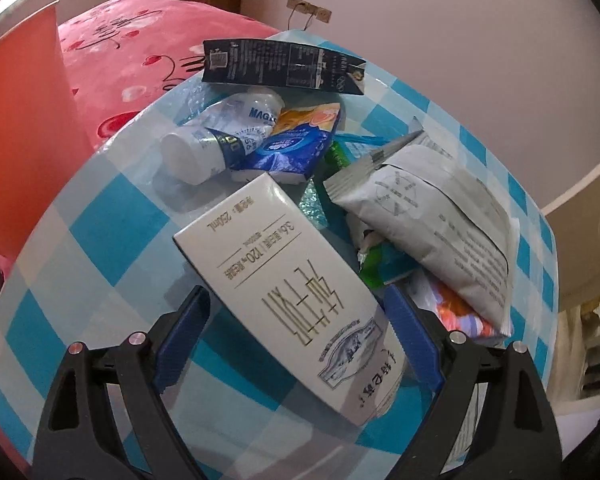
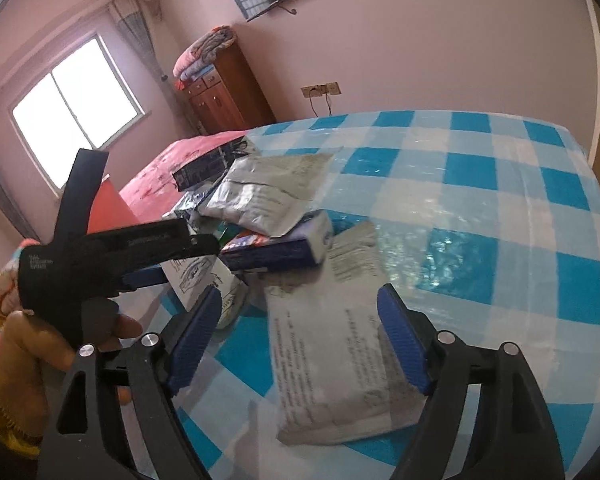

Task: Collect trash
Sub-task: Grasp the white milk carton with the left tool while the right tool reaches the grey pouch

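Both grippers sat spread over a heap of packaging trash on a blue-and-white checked tablecloth [image 1: 100, 216], nothing clamped.

Left to right: the left gripper [image 1: 296, 334] pointed steeply down with its fingers wide on either side of a white milk carton [image 1: 284, 280] that lay flat and askew; the pads looked clear of its sides, so it was probably lined up for a grasp, not held. Beyond it lay a white bottle [image 1: 196, 152], a blue tissue pack [image 1: 288, 148], a dark carton [image 1: 284, 64] and a grey foil pouch [image 1: 432, 216] piled against one another. In the right wrist view the right gripper [image 2: 300, 332] was also spread, straddling a second grey pouch [image 2: 332, 360] that lay flat on the cloth untouched, slightly apart from the heap. A hand [image 2: 24, 360] held the left tool. No bin or bag visible.
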The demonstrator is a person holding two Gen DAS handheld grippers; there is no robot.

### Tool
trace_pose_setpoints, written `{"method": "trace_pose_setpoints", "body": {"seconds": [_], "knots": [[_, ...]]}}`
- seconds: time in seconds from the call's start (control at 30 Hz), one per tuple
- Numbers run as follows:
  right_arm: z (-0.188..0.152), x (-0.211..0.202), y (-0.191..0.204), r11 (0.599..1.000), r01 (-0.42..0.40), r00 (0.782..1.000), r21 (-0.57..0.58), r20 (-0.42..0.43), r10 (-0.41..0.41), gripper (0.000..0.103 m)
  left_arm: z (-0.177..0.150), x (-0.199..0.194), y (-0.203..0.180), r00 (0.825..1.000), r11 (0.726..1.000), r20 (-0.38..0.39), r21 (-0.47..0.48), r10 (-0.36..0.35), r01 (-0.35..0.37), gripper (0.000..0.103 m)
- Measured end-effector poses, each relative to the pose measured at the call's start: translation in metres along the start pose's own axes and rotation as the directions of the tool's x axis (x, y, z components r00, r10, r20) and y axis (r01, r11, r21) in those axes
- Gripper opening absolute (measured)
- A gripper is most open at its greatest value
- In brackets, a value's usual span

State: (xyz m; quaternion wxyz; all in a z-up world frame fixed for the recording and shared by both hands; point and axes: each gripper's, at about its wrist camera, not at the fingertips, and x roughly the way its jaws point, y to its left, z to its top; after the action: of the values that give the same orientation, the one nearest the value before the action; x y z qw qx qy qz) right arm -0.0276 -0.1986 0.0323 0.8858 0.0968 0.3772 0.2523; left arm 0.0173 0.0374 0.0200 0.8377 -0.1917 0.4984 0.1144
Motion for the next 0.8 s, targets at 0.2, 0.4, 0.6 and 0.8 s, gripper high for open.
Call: {"method": "trace_pose_setpoints", "body": {"seconds": [0.2, 0.4, 0.6, 0.8], "knots": [[-0.001, 0.011, 0.007, 1.0, 0.013, 1.0, -0.002, 0.001, -0.013, 0.084, 0.006, 0.0, 0.002, 1.0, 1.0, 0.022, -0.011, 0.002, -0.002, 0.068], [0.002, 0.019, 0.007, 0.999, 0.037, 0.999, 0.005, 0.008, -0.037, 0.087, 0.011, 0.0, 0.009, 0.999, 0.999, 0.017, 0.018, -0.045, 0.045, 0.058], [0.007, 0.027, 0.01, 0.999, 0.053, 0.999, 0.007, 0.01, -0.053, 0.09, 0.003, -0.007, 0.014, 0.998, 0.993, -0.005, 0.099, -0.067, 0.067, 0.055], [0.009, 0.037, 0.022, 0.997, 0.072, 0.997, -0.027, 0.002, -0.072, 0.092, -0.005, -0.018, 0.021, 0.996, 0.979, 0.001, 0.18, -0.095, 0.093, 0.055]]}}
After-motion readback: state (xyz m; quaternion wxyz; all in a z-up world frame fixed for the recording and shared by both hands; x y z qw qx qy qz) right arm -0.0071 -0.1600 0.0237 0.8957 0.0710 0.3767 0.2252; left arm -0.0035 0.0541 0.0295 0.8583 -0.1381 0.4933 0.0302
